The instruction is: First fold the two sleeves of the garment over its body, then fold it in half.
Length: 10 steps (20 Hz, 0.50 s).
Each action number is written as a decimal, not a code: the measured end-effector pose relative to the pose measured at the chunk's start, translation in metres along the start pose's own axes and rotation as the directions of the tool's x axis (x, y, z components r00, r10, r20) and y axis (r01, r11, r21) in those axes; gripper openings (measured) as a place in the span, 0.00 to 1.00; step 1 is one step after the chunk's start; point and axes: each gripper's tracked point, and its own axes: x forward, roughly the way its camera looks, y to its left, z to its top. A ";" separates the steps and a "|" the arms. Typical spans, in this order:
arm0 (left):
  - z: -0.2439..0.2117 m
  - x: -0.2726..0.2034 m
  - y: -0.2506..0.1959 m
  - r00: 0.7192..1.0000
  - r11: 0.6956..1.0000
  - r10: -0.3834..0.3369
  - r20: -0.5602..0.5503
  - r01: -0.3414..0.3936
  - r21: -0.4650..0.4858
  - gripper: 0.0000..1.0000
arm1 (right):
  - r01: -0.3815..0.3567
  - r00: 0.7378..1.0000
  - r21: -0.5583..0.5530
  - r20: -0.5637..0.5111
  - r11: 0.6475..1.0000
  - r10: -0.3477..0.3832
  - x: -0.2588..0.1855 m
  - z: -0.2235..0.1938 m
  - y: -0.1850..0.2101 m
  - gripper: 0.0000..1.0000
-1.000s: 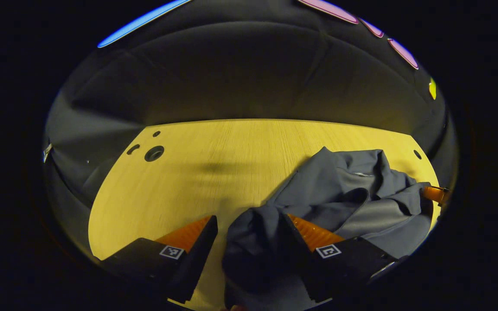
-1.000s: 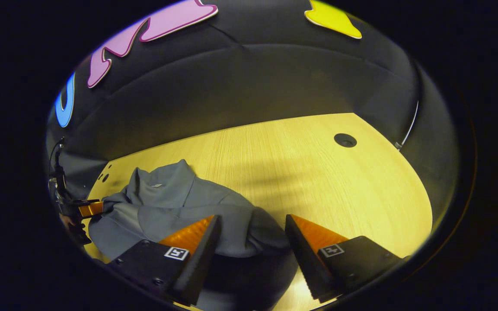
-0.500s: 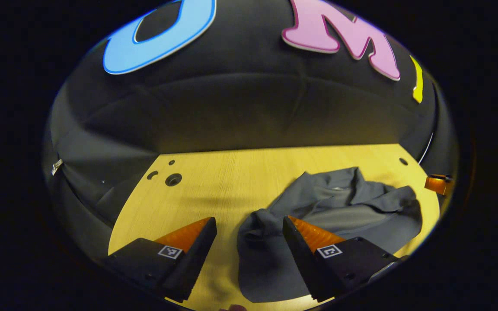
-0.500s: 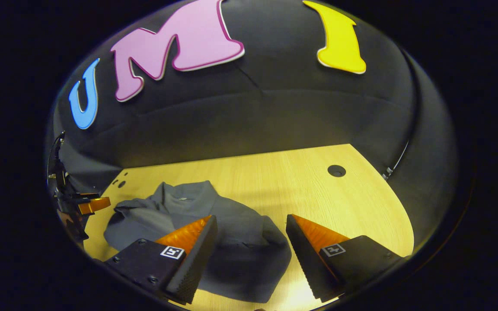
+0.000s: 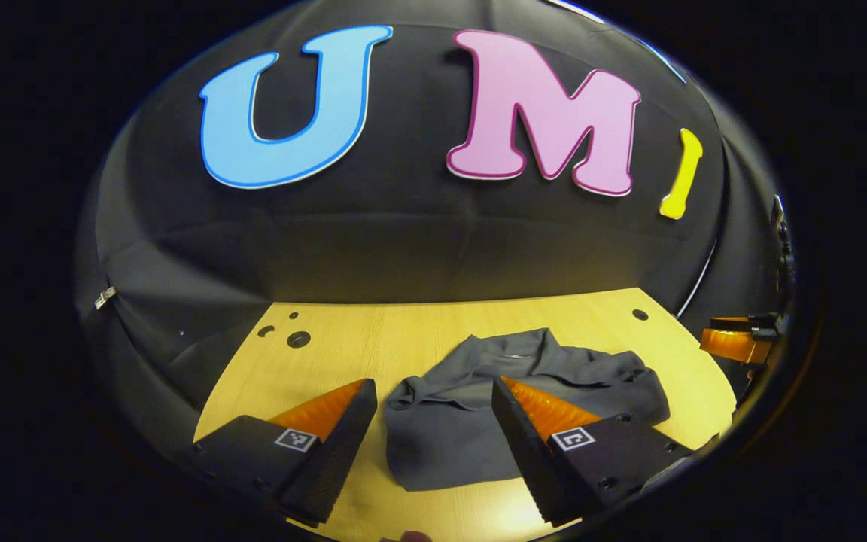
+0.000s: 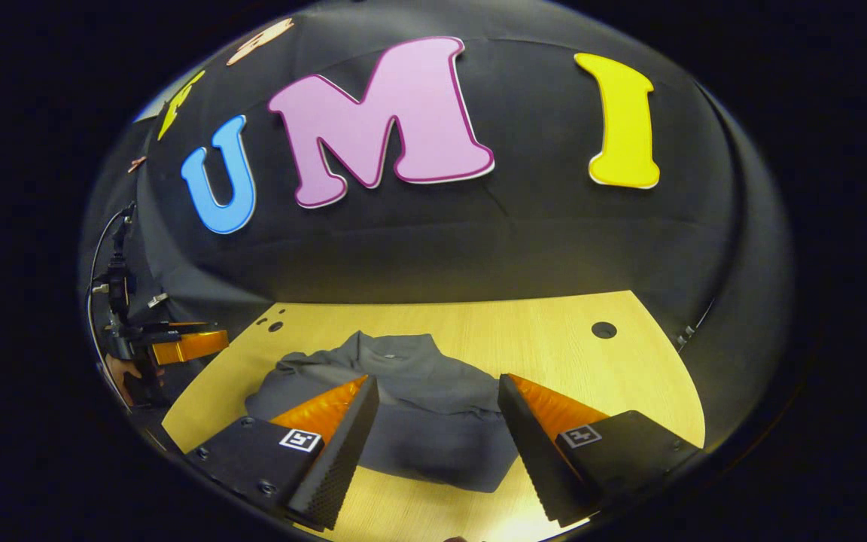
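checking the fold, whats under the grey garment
The grey garment lies bunched on the wooden table. Bare wood shows around it; whatever sits beneath the cloth is covered.

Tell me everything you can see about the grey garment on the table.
The garment is dark grey soft fabric with a collar at its far edge. It lies folded into a compact, somewhat rumpled bundle on the light wooden table. Both open grippers, left and right, hang above it; neither touches it.

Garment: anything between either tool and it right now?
Nothing visible. The grey garment lies bunched on the wooden table, just beyond the open left tool and the open right tool. Only bare tabletop surrounds it.
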 end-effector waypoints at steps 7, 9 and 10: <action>-0.005 -0.046 -0.028 0.999 0.999 -0.042 0.023 0.042 -0.004 0.97 | 0.030 0.998 -0.033 0.054 0.999 -0.028 -0.045 0.014 0.018 0.99; -0.007 -0.057 -0.031 0.998 0.999 -0.051 0.025 0.051 -0.003 0.97 | 0.024 0.998 -0.045 0.056 0.999 -0.022 -0.055 0.012 0.024 0.98; -0.008 -0.062 -0.032 0.998 0.999 -0.054 0.026 0.054 -0.004 0.97 | 0.027 0.998 -0.055 0.053 0.998 -0.024 -0.061 0.011 0.025 0.99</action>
